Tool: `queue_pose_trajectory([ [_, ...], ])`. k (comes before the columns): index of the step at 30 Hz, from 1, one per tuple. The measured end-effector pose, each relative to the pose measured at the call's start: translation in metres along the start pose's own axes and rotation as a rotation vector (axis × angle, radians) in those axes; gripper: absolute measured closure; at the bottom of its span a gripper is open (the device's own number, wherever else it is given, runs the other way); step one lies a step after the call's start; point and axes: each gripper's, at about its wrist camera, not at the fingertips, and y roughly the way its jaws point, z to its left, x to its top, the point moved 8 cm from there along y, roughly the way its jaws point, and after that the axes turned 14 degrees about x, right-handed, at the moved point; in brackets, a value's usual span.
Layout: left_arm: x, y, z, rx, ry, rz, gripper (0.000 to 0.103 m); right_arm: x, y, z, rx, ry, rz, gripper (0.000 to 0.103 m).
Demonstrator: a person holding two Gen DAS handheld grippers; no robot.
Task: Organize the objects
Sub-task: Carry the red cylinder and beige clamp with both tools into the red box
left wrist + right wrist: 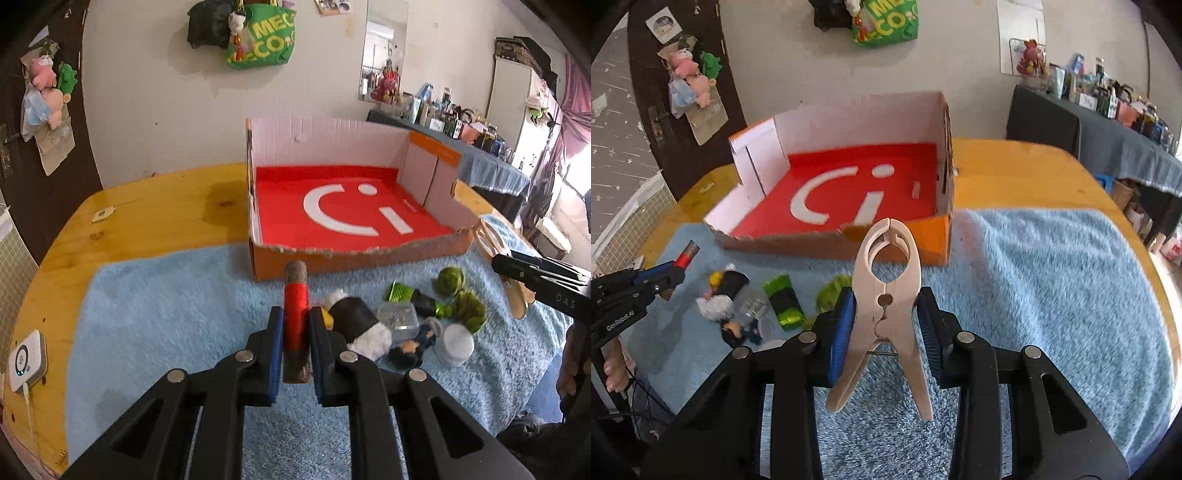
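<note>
Both grippers are holding items above the blue towel (166, 302).
The left gripper (295, 325) is pinching a red thread spool (295, 314) upright between its pads; the right gripper (886, 314) is clamping a wooden clip (886, 280), short of the cardboard box (827, 243).

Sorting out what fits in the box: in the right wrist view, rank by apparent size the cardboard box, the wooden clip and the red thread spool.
1. cardboard box
2. wooden clip, though it is enlarged by being nearest the camera
3. red thread spool, farther off in the left gripper
</note>
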Motion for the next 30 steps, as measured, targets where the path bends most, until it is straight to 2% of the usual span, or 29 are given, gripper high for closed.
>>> queue_pose_trajectory([
  [7,0.011,-0.011,0.002,-0.002,-0.010,-0.039,0.089,0.020,-0.015,0.008,0.002,-0.027,-0.045,0.070],
  [21,0.024,-0.018,0.000,-0.008,-0.012,-0.064,0.089,0.027,-0.012,0.015,0.017,-0.041,-0.043,0.070],
  [30,0.052,-0.012,-0.006,0.000,-0.007,-0.093,0.089,0.059,-0.004,0.016,0.029,-0.069,-0.049,0.070],
])
